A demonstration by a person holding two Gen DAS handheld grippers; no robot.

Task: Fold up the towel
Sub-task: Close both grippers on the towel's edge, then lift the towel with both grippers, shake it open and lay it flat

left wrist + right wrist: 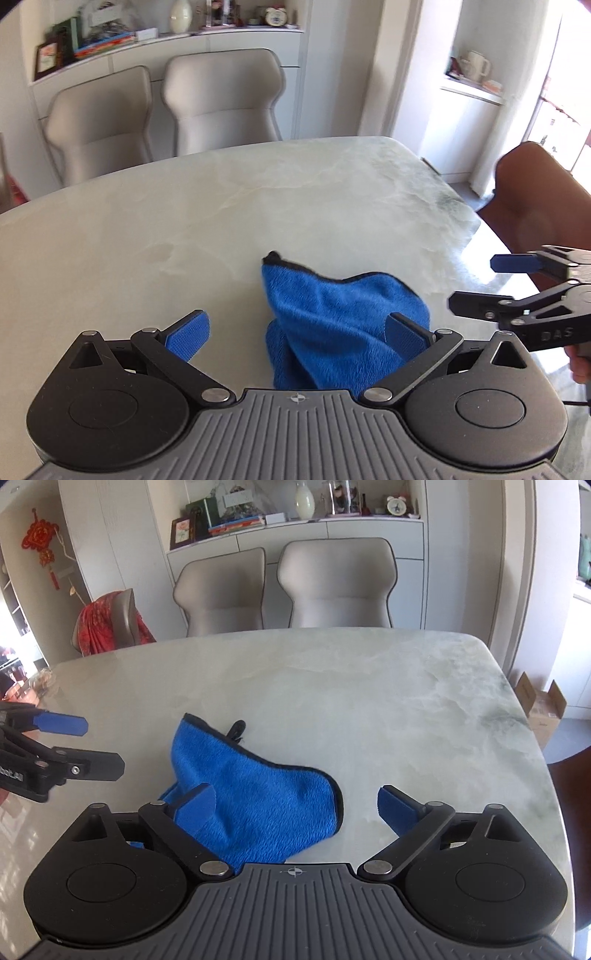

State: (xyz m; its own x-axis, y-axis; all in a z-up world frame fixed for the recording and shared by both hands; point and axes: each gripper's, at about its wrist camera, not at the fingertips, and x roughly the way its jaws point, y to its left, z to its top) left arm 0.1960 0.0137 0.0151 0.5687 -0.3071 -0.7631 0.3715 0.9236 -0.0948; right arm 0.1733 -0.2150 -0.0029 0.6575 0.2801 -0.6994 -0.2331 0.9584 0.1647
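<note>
Both grippers, left (297,334) and right (295,808), wide, holding nothing; towel (332,325) bunched on table (184,221). Right view alone shows cardboard box (541,705).

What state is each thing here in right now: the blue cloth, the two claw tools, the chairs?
Towel: crumpled in a heap on the table, not folded, not gripped.
Left gripper: open, holding nothing.
Right gripper: open, holding nothing.
Table: bears only the towel in view.
Two grey chairs: upright at the far edge, unoccupied.
</note>
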